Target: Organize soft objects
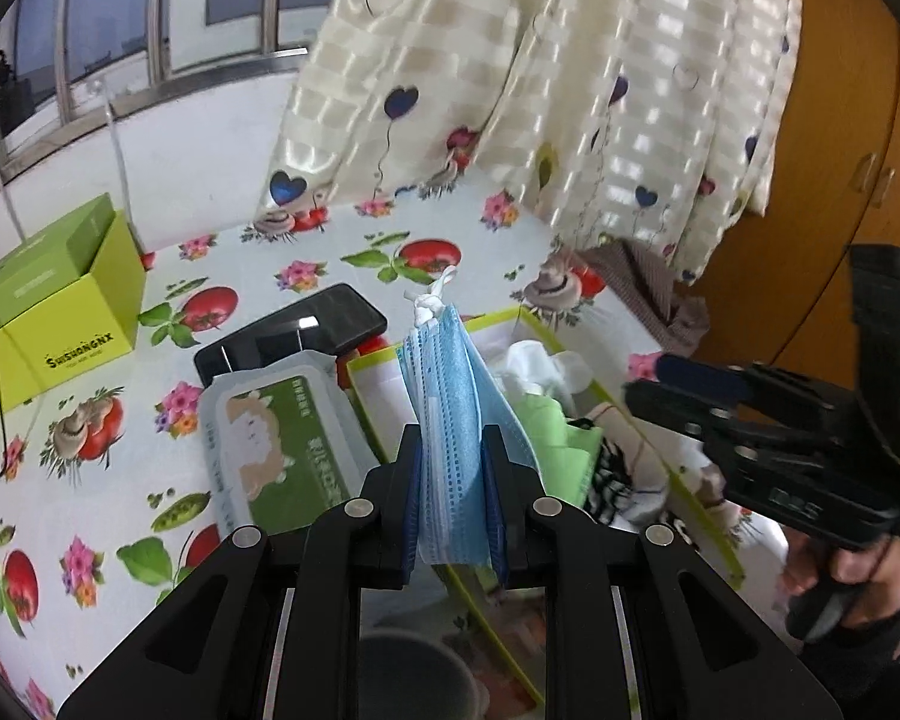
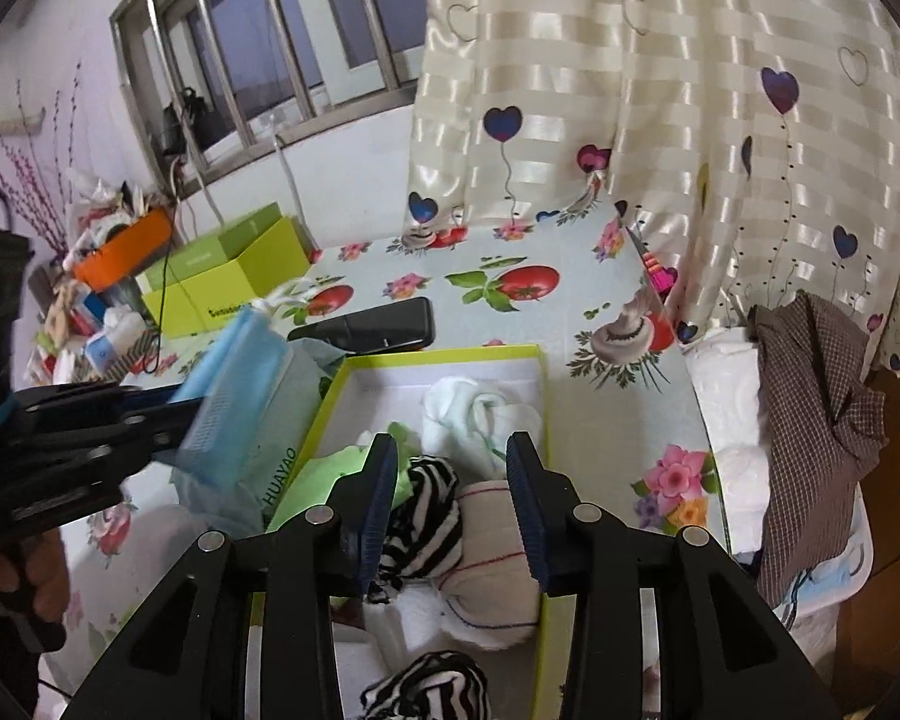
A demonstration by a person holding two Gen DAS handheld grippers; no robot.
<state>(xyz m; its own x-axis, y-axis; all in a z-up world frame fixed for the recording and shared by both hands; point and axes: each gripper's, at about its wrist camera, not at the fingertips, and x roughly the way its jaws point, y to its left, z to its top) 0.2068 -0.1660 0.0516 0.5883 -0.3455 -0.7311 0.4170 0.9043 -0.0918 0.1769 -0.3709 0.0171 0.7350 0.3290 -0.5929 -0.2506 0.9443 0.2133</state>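
My left gripper is shut on a stack of blue face masks, held above the table near the left rim of a lime-edged open box. The masks and the left gripper also show in the right wrist view. My right gripper is open and empty over the box, which holds rolled socks: a black-and-white striped one, a white one with coloured lines, a white one and a green one.
A wet-wipes pack and a black phone lie left of the box. A lime carton stands at the far left. A heart-print curtain hangs behind. Brown checked cloth lies off the table's right edge.
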